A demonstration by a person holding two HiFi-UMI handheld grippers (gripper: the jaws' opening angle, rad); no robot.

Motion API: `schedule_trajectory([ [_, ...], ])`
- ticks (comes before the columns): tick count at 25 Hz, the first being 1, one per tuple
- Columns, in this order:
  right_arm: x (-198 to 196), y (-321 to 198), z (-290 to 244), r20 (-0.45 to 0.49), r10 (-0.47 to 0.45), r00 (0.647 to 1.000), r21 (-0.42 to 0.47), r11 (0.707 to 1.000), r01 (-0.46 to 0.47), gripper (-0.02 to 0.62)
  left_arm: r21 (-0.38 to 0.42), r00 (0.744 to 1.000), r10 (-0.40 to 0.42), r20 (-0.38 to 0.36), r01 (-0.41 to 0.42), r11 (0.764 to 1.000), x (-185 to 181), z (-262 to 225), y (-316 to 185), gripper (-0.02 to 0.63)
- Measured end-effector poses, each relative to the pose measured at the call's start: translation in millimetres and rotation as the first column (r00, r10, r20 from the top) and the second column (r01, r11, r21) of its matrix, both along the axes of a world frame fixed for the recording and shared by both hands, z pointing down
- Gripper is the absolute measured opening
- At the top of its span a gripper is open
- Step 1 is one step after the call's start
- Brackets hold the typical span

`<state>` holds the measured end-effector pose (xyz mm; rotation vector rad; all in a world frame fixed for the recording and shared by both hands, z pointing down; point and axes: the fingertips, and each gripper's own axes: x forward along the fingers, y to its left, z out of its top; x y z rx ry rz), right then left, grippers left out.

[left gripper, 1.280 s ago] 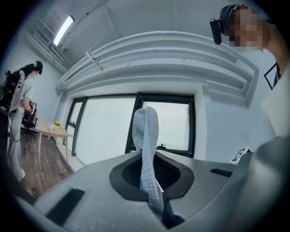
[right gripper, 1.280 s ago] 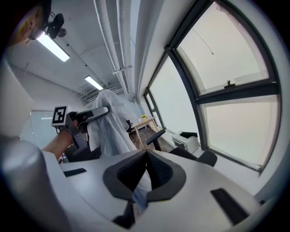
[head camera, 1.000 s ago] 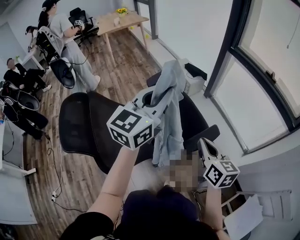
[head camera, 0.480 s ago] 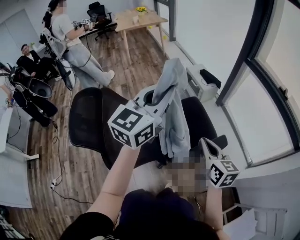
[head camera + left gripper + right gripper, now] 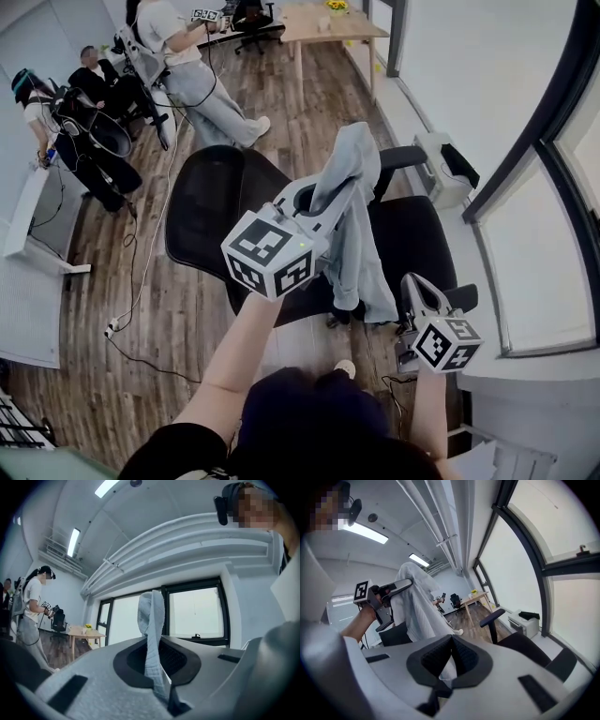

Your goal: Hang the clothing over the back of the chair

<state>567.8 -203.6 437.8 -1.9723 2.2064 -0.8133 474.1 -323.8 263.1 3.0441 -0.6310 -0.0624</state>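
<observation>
Garment has shifted over the chair seat since a second ago, left gripper clamped on its top, right gripper pinching its hem, cloth hiding part of the seat, people, desk beyond.

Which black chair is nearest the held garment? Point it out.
The large mesh-backed chair right below the pale garment, close in front of the person. The other black chair stands far off by the wooden table.
</observation>
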Motion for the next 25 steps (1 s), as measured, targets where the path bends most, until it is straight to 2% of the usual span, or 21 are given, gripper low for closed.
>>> schedule_trajectory([
  [5,-27.4,-21.3,3.9,0.005,-0.065,0.998,-0.011,0.998,0.065,0.000,-0.014,0.999,-0.041,0.014,0.041,0.999,-32.3,8.6,-3.5,0.015],
  [13,-99.9,-37.8,0.1,-0.023,-0.179,0.984,-0.013,0.984,0.179,0.000,-0.050,0.994,-0.110,0.016,0.111,0.993,-107.8,21.7,1.1,0.015],
  [25,-181.4,-41.0,-0.2,-0.041,-0.240,0.970,-0.037,0.970,0.239,0.000,-0.077,0.986,-0.164,0.010,0.164,0.983,-194.0,31.4,4.1,0.015],
])
